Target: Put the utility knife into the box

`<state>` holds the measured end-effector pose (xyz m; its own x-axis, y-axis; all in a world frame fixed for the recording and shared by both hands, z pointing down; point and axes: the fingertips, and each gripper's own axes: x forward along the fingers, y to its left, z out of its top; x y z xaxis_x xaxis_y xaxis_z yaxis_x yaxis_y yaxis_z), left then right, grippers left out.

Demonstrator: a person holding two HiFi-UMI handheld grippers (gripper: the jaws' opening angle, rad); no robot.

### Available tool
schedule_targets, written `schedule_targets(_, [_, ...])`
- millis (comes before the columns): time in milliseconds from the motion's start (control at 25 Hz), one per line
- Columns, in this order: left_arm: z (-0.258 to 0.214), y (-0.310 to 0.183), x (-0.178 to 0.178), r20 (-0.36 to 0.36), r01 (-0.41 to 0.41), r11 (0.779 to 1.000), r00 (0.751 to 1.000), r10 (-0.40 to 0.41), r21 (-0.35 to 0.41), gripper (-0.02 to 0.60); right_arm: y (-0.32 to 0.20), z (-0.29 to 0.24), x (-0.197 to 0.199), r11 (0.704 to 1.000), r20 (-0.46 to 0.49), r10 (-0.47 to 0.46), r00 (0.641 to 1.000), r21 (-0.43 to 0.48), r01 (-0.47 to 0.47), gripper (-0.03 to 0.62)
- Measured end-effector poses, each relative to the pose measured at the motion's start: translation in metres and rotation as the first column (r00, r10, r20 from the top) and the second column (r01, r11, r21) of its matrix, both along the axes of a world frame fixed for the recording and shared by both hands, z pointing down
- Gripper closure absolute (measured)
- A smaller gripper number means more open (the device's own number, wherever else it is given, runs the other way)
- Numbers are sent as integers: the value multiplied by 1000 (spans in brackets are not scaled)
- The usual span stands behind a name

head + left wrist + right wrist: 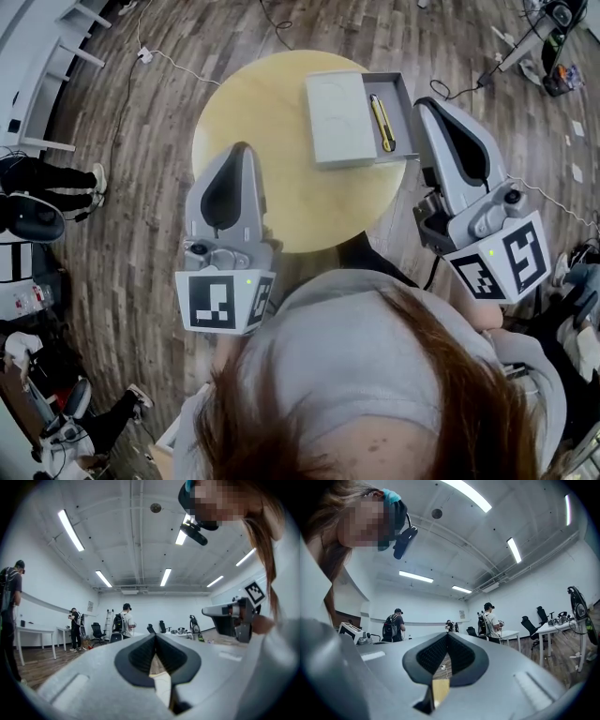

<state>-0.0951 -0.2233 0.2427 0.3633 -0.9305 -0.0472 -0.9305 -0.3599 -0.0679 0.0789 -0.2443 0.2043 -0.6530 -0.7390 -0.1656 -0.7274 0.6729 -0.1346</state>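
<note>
1. L gripper point(240, 153): jaws pressed together, empty, over table point(253, 103).
2. Box point(337, 117) on table, its tray slid out to the right.
3. Knife point(382, 123) lies in the tray, long axis near-to-far, parallel w/ box side; blade end unclear.
4. R gripper point(429, 106): jaws together, empty, just right of tray.

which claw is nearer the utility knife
The right claw: its tip is beside the box tray holding the utility knife; the left claw sits farther off.
</note>
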Motion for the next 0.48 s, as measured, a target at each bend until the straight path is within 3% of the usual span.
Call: schedule_targets(480, [-5,131,-24,7,-97,995,995,97,4,588,147,7,-24,995,-25,96,995,-26,-97,589])
